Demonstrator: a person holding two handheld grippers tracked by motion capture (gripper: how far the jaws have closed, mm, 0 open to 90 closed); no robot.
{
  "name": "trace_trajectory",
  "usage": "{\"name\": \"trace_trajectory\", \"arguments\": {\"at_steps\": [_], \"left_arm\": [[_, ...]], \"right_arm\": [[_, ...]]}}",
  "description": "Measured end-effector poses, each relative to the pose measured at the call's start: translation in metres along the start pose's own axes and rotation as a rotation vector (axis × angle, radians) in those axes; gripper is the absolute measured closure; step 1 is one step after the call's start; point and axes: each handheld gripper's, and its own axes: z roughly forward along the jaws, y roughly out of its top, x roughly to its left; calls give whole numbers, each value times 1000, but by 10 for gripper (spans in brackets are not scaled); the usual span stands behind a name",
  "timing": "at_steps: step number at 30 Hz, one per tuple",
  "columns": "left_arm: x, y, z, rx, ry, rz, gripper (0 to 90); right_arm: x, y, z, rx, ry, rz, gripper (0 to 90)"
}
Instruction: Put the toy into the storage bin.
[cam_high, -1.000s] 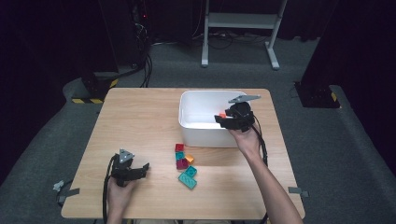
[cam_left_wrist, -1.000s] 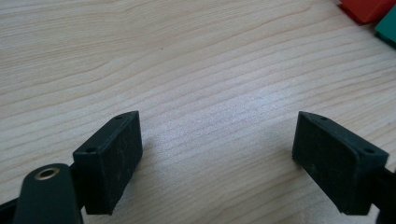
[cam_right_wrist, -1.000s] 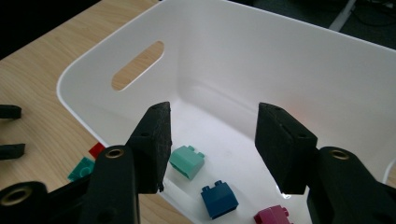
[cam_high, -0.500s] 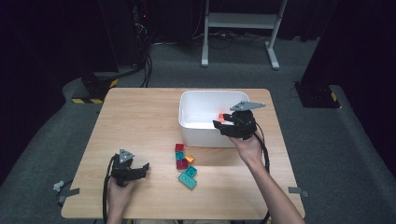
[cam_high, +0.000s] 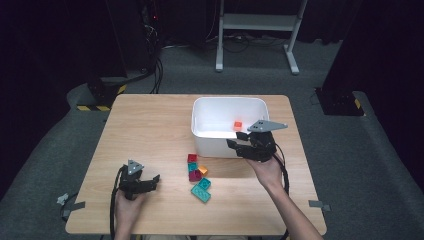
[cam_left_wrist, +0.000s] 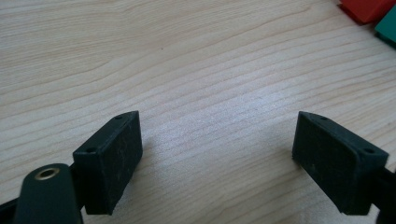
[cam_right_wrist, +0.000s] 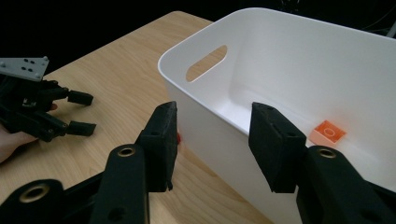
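Right gripper (cam_high: 238, 143) fingers (cam_right_wrist: 161, 135) apart, just been closing, empty, straddling white bin (cam_high: 220, 145) wall. Orange brick (cam_high: 238, 125) inside bin. Left gripper (cam_high: 151, 181) fingers wide open over bare tabletop (cam_high: 150, 125).

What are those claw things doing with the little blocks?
A person holds a claw in each hand and is putting toy blocks into the white bin. One orange block already lies inside. The right gripper, holding nothing, is at the bin's near wall, its jaws just closing a bit. The left gripper rests open on the table. More blocks wait between them.
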Motion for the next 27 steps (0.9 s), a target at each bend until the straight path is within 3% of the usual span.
{"name": "trace_trajectory", "arguments": {"at_steps": [7,16,27], "left_arm": [[0,0,0,0,0,0,160],[0,0,0,0,0,0,160],[0,0,0,0,0,-1,160]], "right_arm": [[11,-17,2,-3,12,-33,604],[11,-37,10,7,35,0,556],[16,-59,26,46,40,-7,555]]}}
